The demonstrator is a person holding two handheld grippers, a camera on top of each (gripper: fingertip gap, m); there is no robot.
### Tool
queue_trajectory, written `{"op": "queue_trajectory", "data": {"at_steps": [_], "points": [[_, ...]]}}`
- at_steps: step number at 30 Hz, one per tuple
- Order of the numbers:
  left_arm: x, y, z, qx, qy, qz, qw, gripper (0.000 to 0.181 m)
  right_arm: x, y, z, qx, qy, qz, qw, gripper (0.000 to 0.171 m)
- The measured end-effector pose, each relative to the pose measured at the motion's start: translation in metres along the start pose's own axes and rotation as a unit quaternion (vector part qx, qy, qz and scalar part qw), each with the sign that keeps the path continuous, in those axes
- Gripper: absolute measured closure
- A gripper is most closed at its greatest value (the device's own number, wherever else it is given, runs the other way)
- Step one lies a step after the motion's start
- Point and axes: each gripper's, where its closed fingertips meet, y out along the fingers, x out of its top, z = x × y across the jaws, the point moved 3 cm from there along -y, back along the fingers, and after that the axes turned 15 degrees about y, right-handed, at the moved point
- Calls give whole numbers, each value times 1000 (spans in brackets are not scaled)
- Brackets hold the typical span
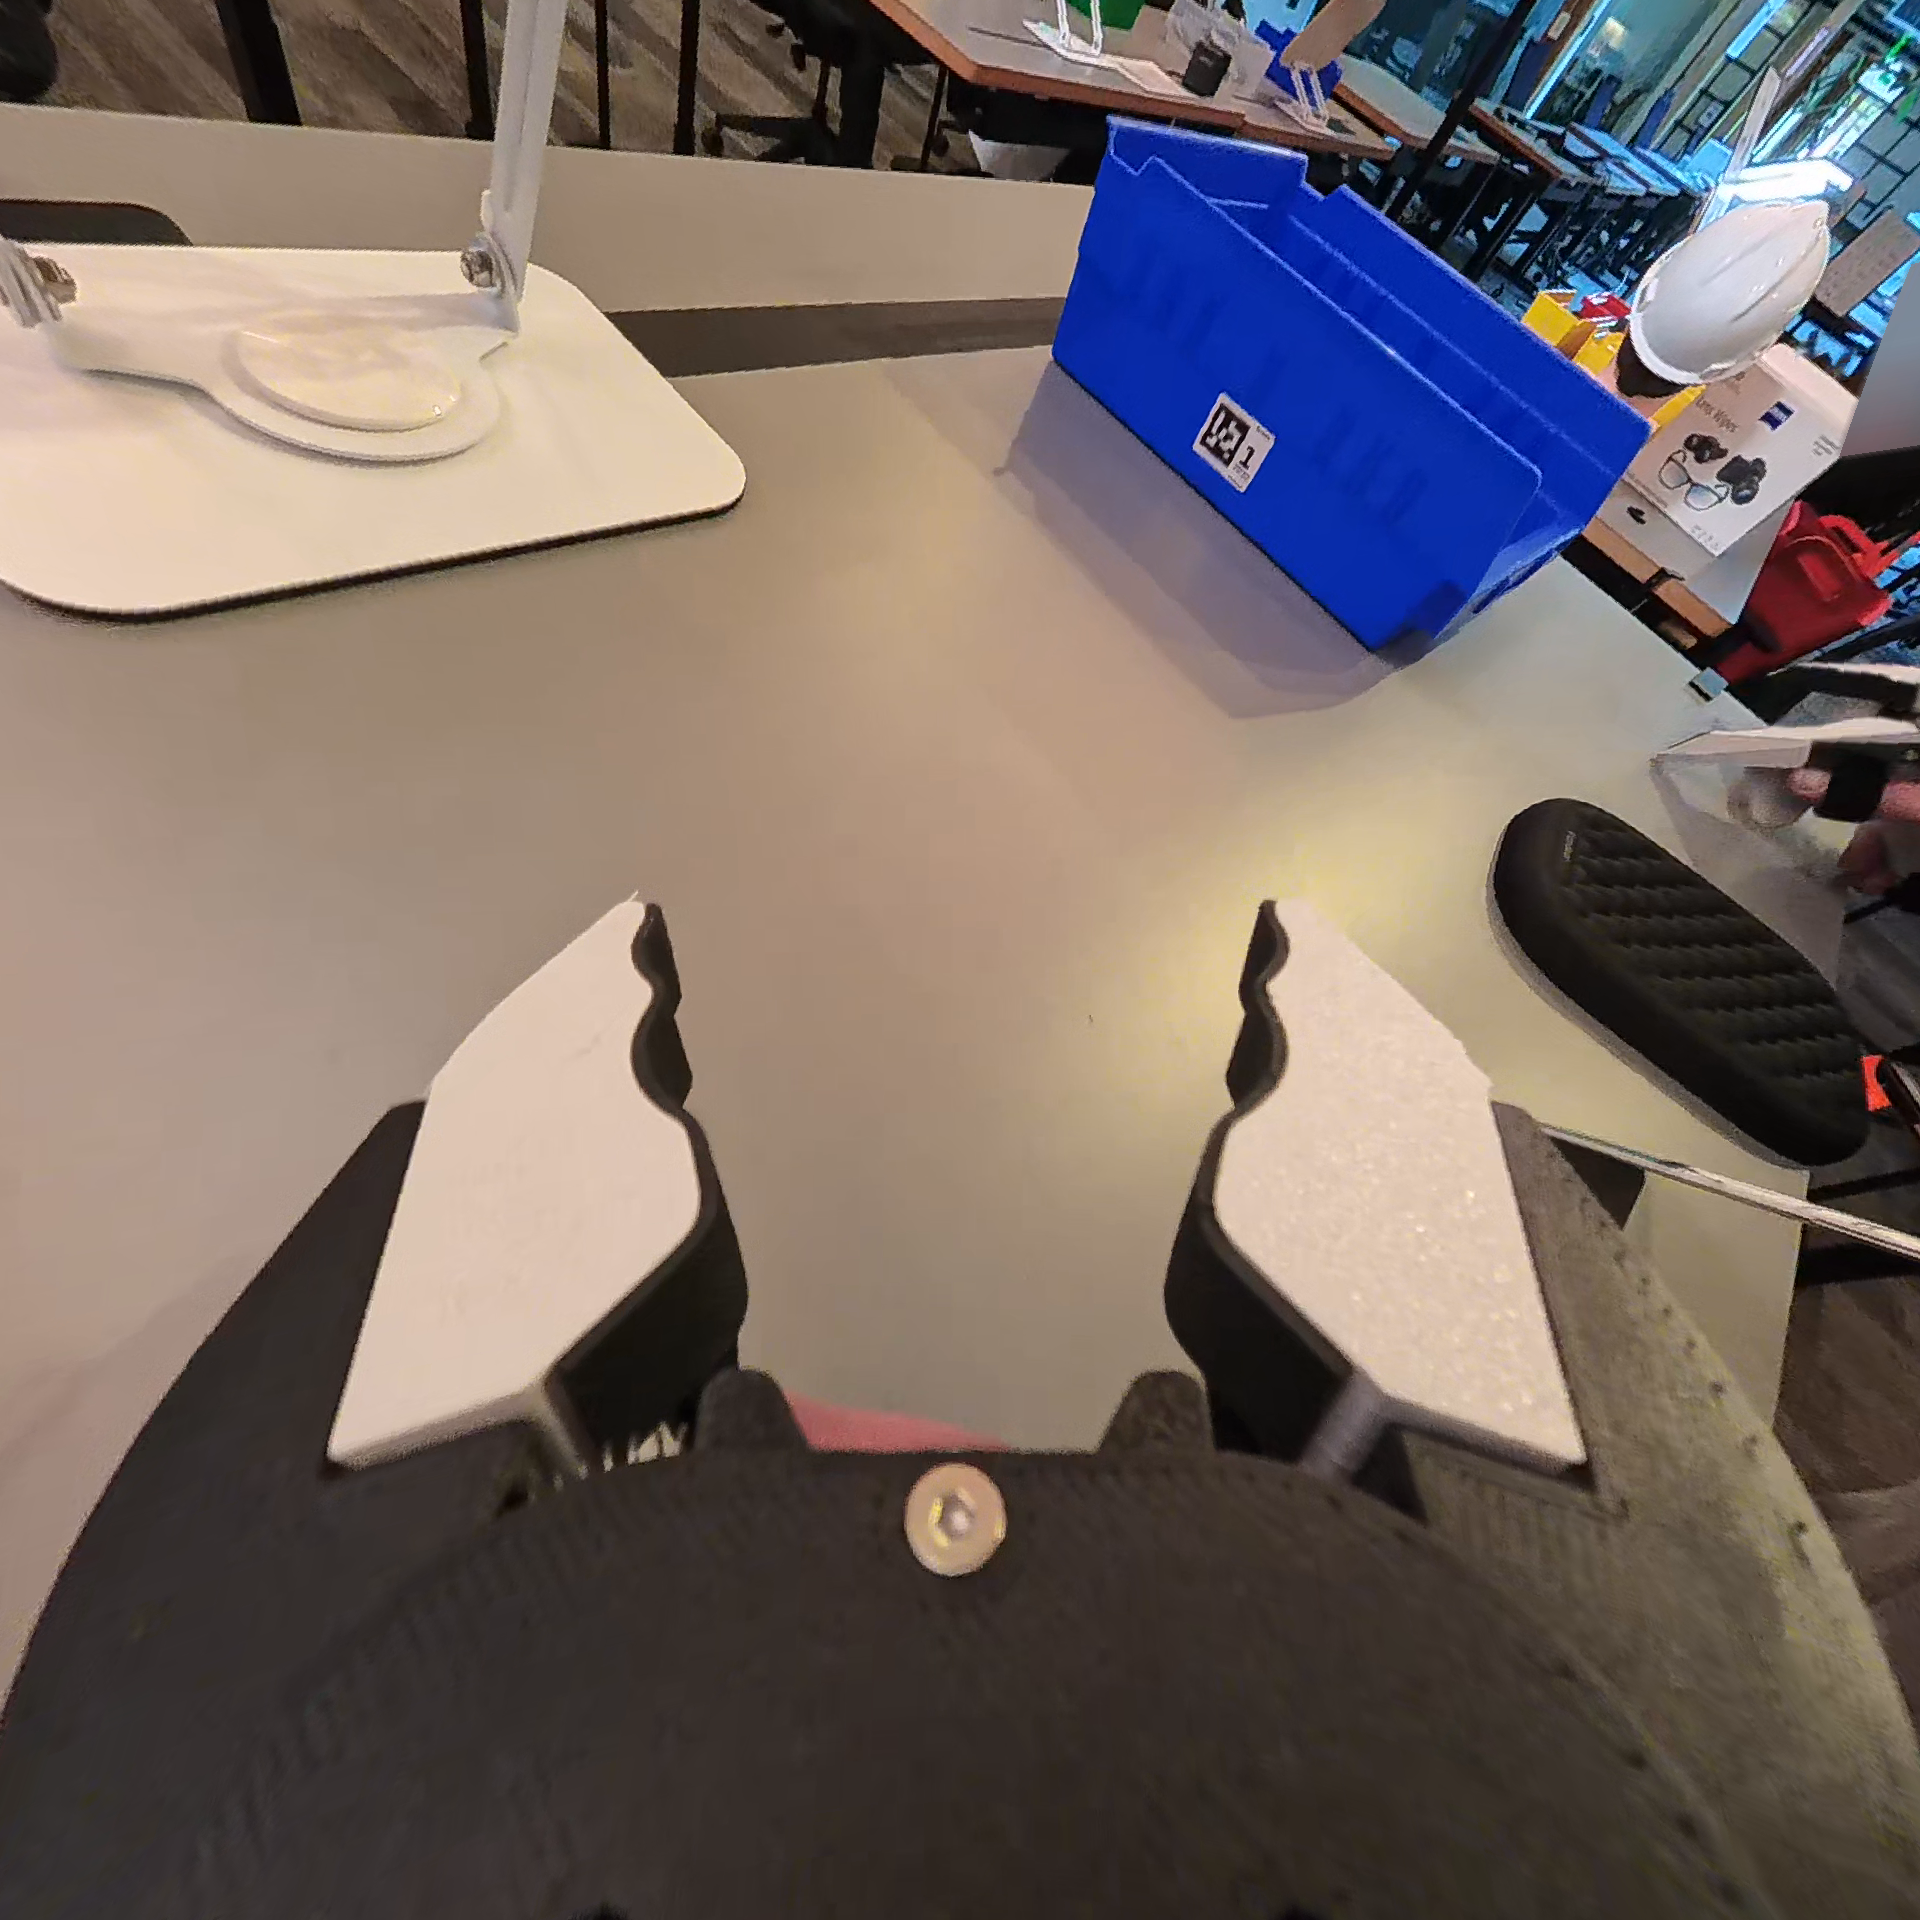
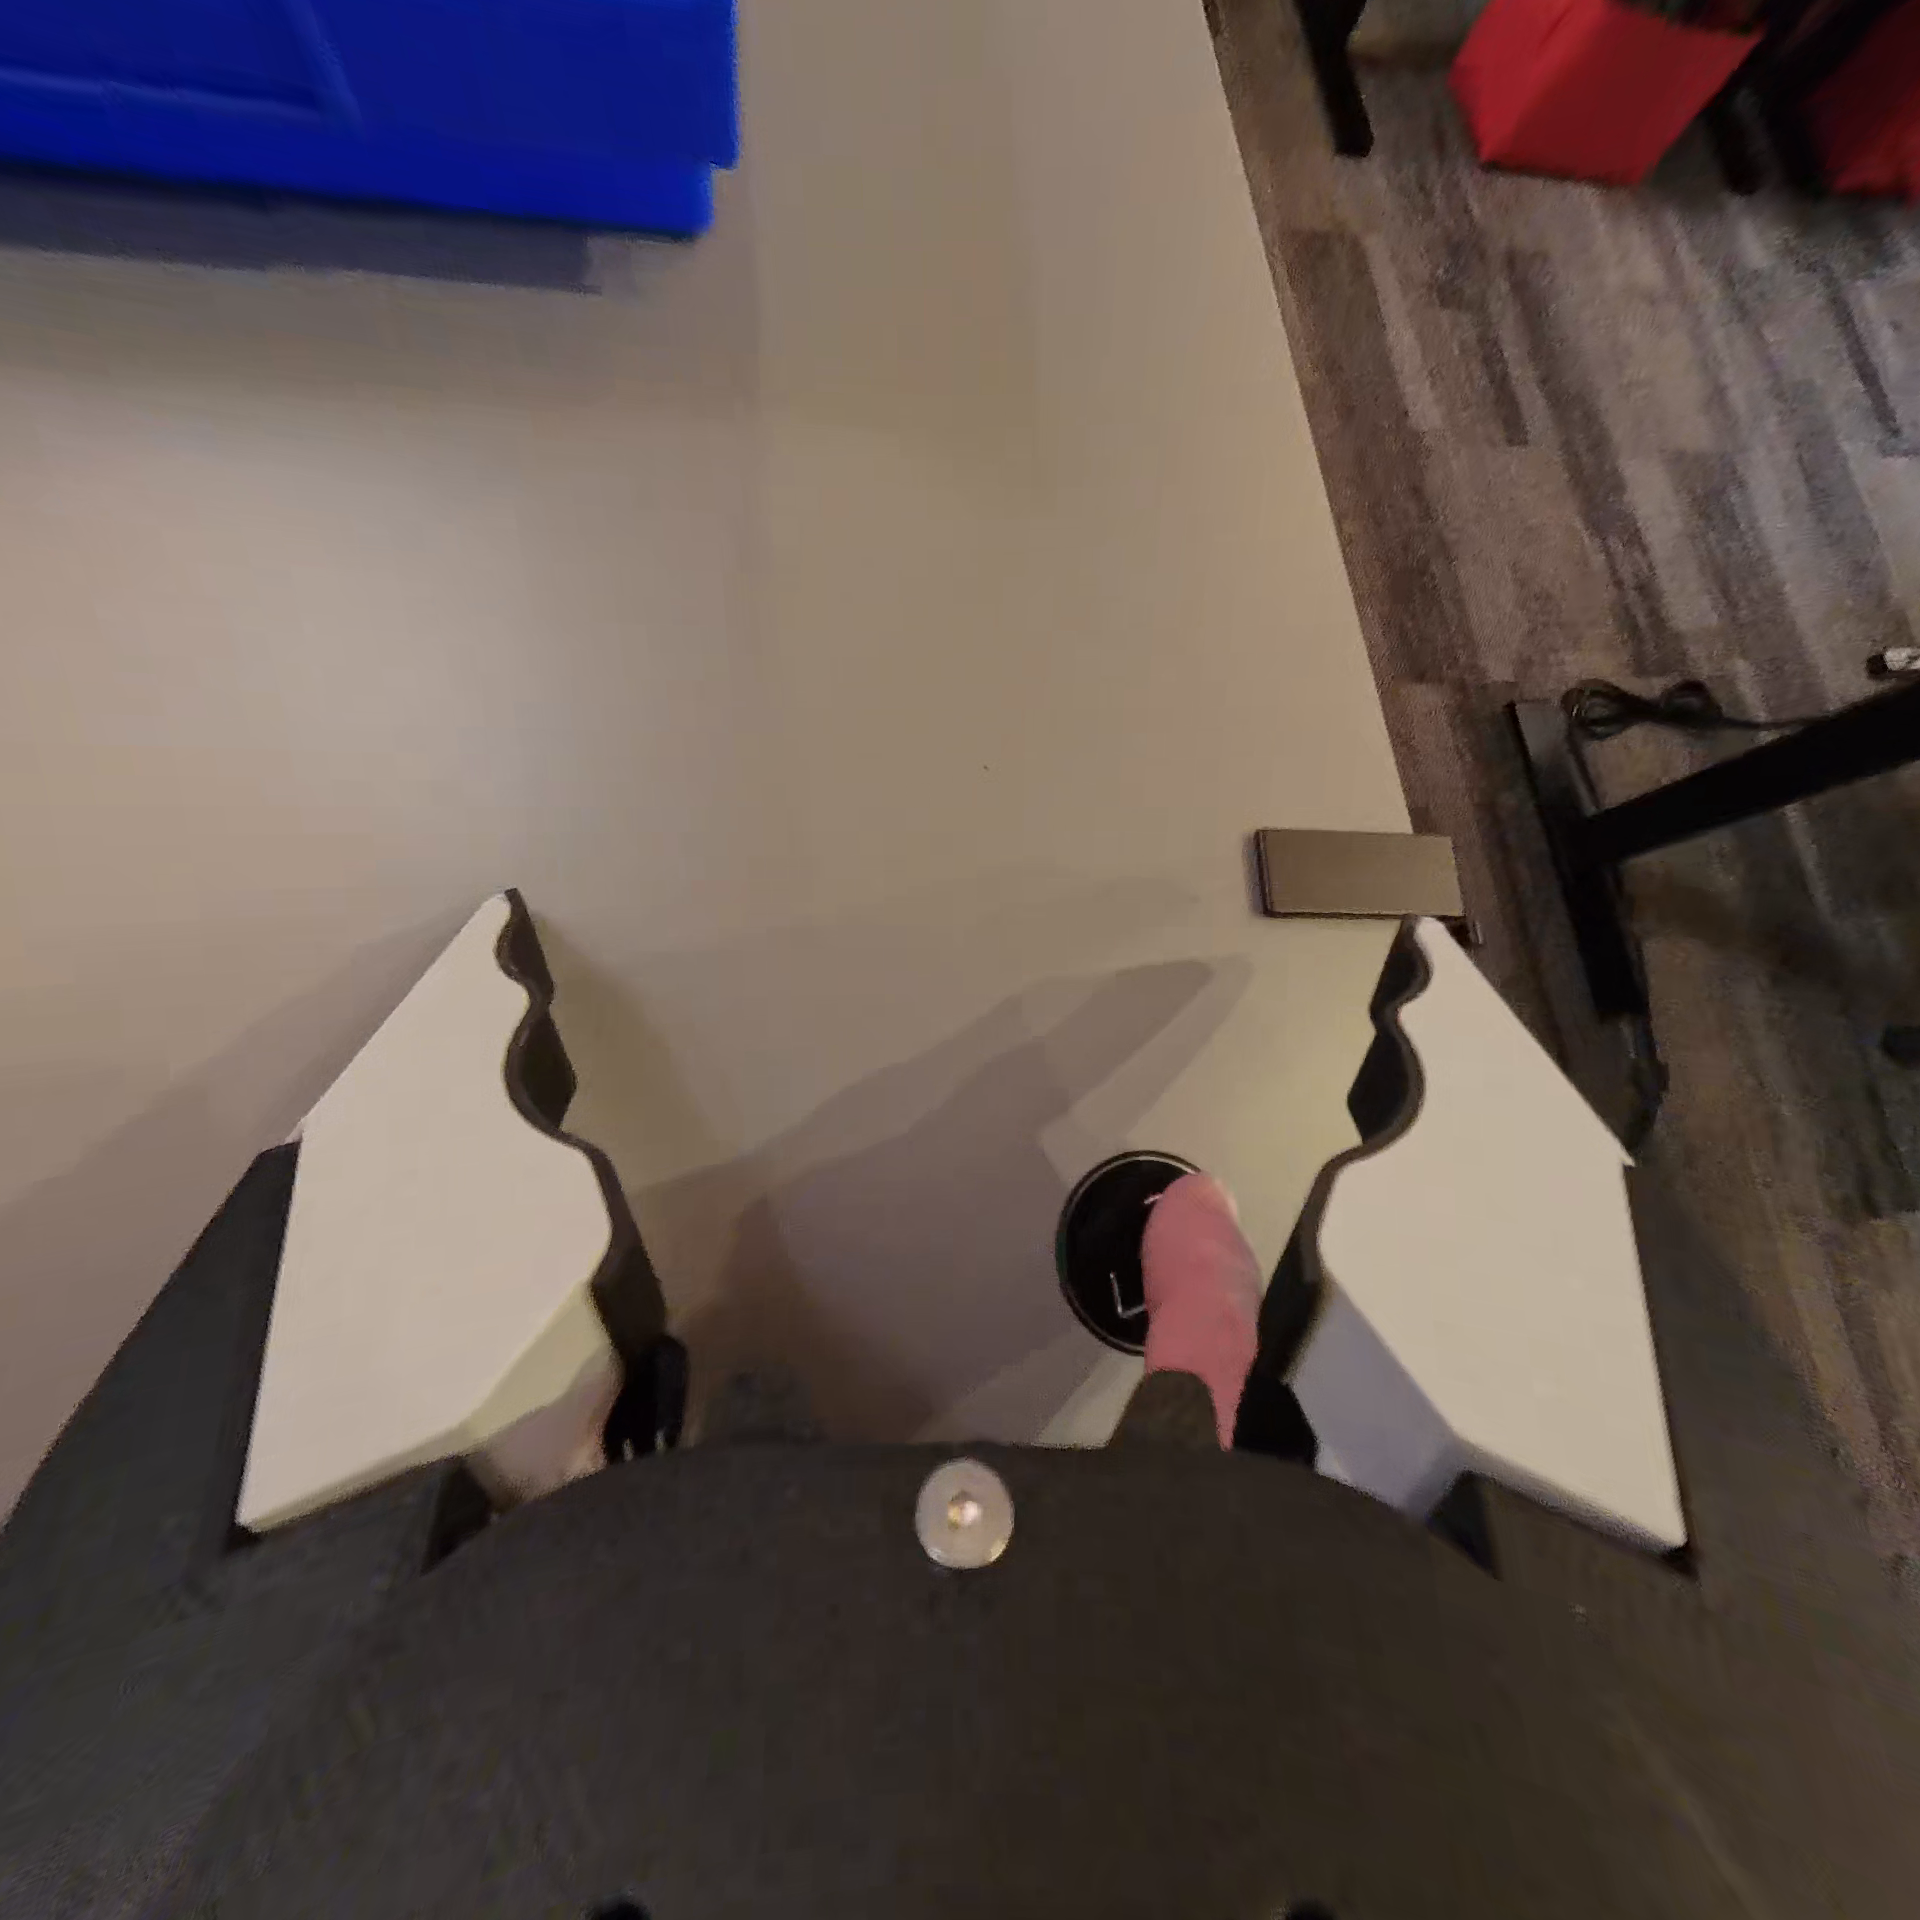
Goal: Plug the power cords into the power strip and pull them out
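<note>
No power strip or power cord shows in either view. My left gripper (image 1: 956, 914) is open and empty, held above the bare grey table (image 1: 883, 727). My right gripper (image 2: 961, 914) is open and empty above the table (image 2: 831, 520) near its right edge. A fingertip (image 2: 1195, 1288) of the person's hand rests on a round black button (image 2: 1101, 1247) set in the table between the right jaws. The right gripper's white finger also shows at the far right of the left wrist view (image 1: 1756, 743).
A blue bin (image 1: 1330, 395) with a square marker tag stands at the back right, also in the right wrist view (image 2: 353, 94). A white lamp base (image 1: 343, 436) sits back left. A black wrist rest (image 1: 1683, 977) lies right. A dark clamp plate (image 2: 1351, 873) sits on the table edge. The round black button (image 2: 1101, 1247) sits 6 centimeters or so from the ends of my right fingers.
</note>
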Motion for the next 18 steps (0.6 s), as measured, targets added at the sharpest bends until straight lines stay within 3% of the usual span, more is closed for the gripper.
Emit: {"op": "queue_trajectory", "data": {"at_steps": [18], "points": [[-7, -9, 7, 12, -4, 5, 1000, 80, -11, 7, 6, 37, 28, 80, 996, 14]]}}
